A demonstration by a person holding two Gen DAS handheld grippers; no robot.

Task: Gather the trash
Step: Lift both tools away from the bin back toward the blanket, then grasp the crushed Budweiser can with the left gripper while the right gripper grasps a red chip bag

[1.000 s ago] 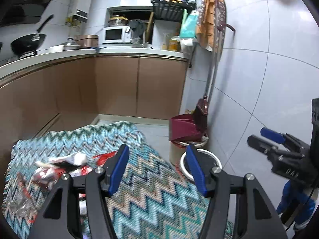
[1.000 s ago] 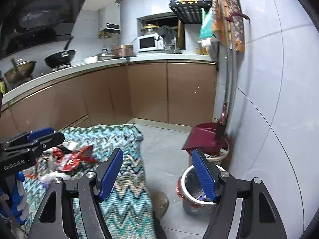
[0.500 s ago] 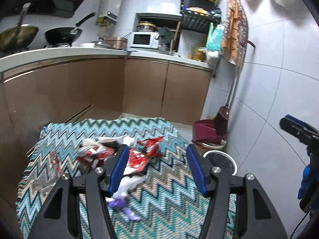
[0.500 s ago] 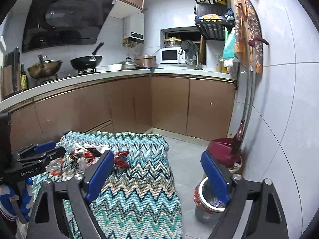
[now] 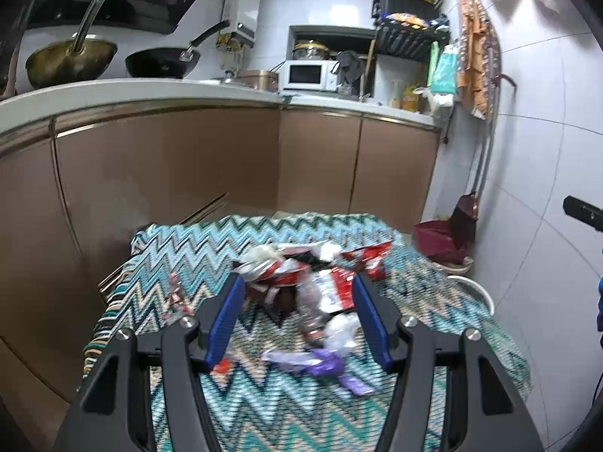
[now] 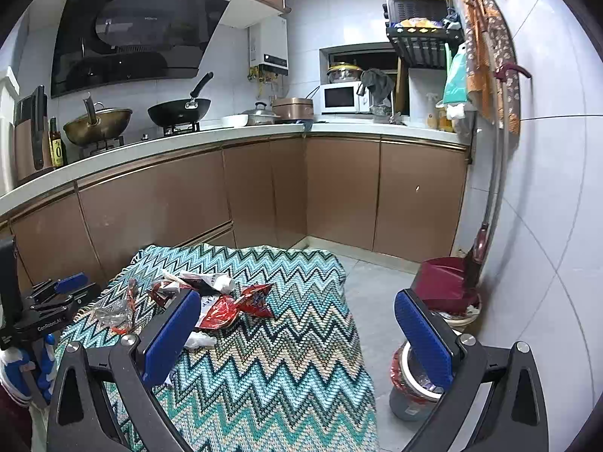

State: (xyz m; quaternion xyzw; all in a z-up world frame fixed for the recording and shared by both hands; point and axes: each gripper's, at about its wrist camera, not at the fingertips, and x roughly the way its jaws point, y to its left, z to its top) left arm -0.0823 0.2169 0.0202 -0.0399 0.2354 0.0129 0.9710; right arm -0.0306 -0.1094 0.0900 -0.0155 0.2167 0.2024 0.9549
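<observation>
Now both fingers (image 6: 177, 335) apart, empty.

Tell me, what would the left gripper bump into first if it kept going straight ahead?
Probably the pile of crumpled wrappers on the zigzag cloth. The open left gripper points down at it with nothing between, though depth is hard to judge.

— What carried the litter?

— A table under a zigzag teal cloth (image 6: 271, 346). A heap of red and white wrappers (image 5: 309, 275) lay on it.

— Anything beside that heap?

— A purple wrapper (image 5: 320, 363) lay just on its near side, and a clear crumpled packet (image 6: 113, 314) to its left, near the cloth's edge.
</observation>
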